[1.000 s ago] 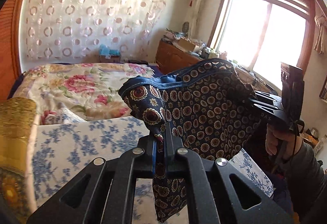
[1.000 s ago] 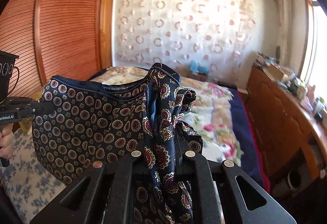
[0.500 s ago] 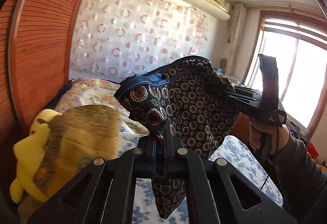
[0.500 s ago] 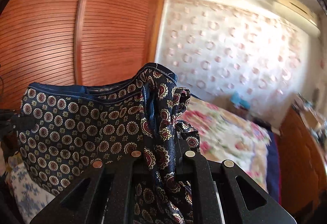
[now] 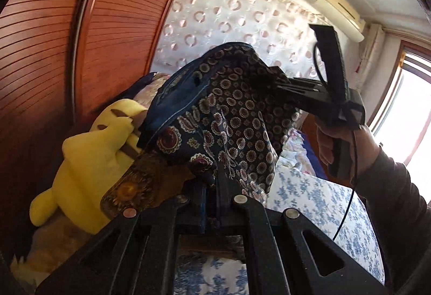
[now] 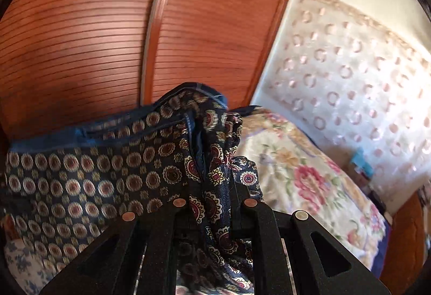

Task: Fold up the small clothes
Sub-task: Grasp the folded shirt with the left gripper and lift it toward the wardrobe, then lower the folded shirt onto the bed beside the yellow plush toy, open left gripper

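Note:
A small navy garment with red and cream medallions (image 5: pixel 237 117) hangs in the air between both grippers, above the bed. My left gripper (image 5: pixel 210 187) is shut on one end of its blue-trimmed edge. My right gripper (image 6: pixel 212 187) is shut on the other end, with bunched cloth (image 6: pixel 207 160) running down between its jaws. In the left wrist view the right gripper (image 5: pixel 272 82) shows from the side, held by a hand, with the cloth spread out from it. The garment (image 6: pixel 80 176) stretches to the left in the right wrist view.
A yellow plush toy (image 5: pixel 89 165) and a gold patterned cushion (image 5: pixel 134 187) lie at the left by the slatted wooden wardrobe doors (image 6: pixel 80 39). A blue-flowered bedsheet (image 5: pixel 323 203) lies below. A pink floral quilt (image 6: pixel 309 179) covers the far bed. A window (image 5: pixel 404 120) is at the right.
Both grippers have swung left and tilted up with the garment still held between them. The wardrobe and plush toy now fill more of the views; the window has slid to the edge.

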`<action>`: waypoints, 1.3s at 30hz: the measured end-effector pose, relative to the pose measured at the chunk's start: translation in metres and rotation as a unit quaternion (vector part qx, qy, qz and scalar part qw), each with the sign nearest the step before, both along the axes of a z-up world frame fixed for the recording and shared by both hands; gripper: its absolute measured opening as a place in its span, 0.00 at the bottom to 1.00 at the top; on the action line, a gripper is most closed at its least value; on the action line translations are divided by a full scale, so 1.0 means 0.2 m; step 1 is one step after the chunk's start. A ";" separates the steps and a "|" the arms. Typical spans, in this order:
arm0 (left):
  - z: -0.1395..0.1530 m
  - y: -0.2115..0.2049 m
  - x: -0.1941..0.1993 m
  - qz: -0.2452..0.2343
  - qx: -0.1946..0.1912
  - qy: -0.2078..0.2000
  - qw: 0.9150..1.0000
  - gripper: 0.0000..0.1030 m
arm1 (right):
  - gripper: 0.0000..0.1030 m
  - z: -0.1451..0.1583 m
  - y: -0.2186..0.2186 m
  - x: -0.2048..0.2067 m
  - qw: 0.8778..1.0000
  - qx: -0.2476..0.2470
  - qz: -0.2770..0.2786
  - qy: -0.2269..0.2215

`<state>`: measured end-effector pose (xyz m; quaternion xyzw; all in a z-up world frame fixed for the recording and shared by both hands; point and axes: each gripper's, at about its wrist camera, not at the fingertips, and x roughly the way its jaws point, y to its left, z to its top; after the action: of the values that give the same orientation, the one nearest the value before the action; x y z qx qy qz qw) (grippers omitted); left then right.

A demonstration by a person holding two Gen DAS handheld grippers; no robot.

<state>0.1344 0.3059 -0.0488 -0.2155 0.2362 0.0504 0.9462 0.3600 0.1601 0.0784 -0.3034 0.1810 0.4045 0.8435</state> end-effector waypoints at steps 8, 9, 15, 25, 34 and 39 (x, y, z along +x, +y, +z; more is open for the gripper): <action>-0.06 0.01 -0.05 0.026 0.004 0.020 0.999 0.06 | 0.31 -0.02 0.12 0.09 1.000 0.009 -0.010 0.027; -0.06 0.01 -0.05 0.027 0.004 0.025 0.999 0.06 | 0.42 -0.07 0.14 0.11 0.999 0.011 -0.018 0.027; -0.07 0.02 -0.05 0.033 0.009 0.041 0.999 0.06 | 0.54 -0.12 0.08 0.10 0.998 0.043 -0.042 0.018; -0.10 0.03 -0.03 0.040 0.018 0.064 0.997 0.10 | 0.54 -0.27 0.01 0.15 0.994 0.049 -0.053 0.084; -0.05 0.01 -0.07 0.048 0.070 0.065 0.994 0.43 | 0.54 -0.44 0.02 0.22 0.985 0.053 -0.080 0.144; 0.02 -0.02 -0.13 0.049 0.099 0.048 0.993 0.76 | 0.54 -0.39 -0.03 0.18 0.983 0.071 -0.080 0.147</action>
<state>0.1088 0.3009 -0.0450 -0.1293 0.2643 0.1302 0.9468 0.3958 0.1541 0.0007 -0.1651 0.2974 0.3875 0.8568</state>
